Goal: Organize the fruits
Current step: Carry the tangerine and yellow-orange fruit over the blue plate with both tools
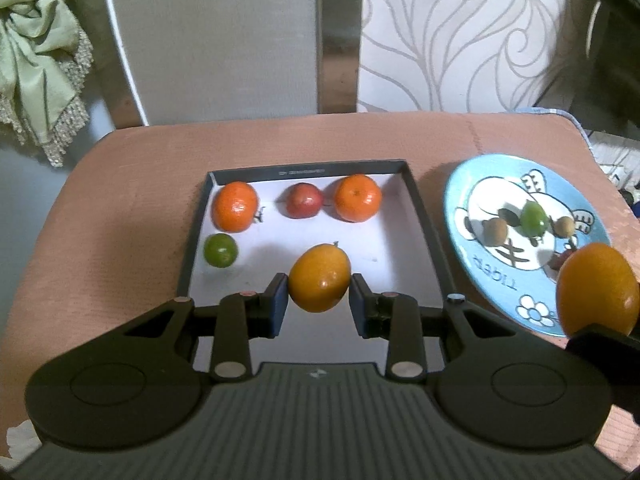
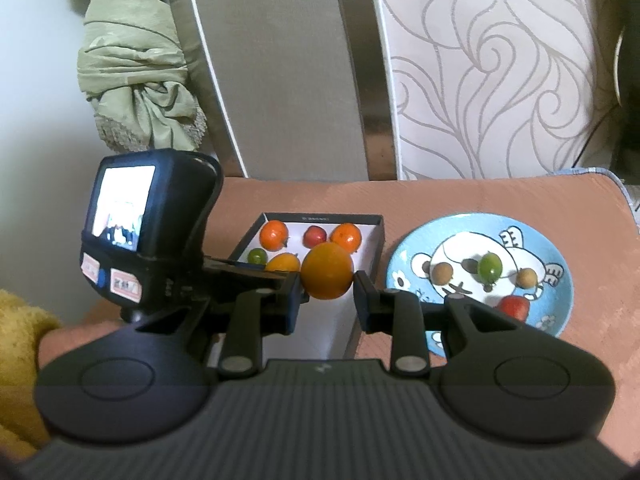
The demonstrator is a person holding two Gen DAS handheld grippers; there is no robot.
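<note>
A dark-walled box [image 1: 424, 216] with a white floor holds two oranges [image 1: 235, 207] [image 1: 357, 197], a red fruit [image 1: 305, 200] and a green lime [image 1: 220, 250]. My left gripper [image 1: 319, 300] is shut on a yellow-orange fruit [image 1: 319, 278] over the box's near part. My right gripper [image 2: 327, 294] is shut on another yellow-orange fruit [image 2: 327, 271], held between box and plate; it also shows in the left wrist view [image 1: 598, 288]. A blue cartoon plate [image 2: 560, 240] carries a green fruit [image 2: 491, 266], two small brown fruits [image 2: 443, 273] and a red fruit [image 2: 515, 307].
Box and plate sit on a salmon-coloured padded surface [image 1: 120, 220]. Behind it stand a grey panel [image 1: 224, 40] and a swirl-patterned wall [image 1: 460, 32]. A green knotted curtain [image 2: 136, 64] hangs at the back left. The left gripper's camera unit [image 2: 132, 216] stands left in the right wrist view.
</note>
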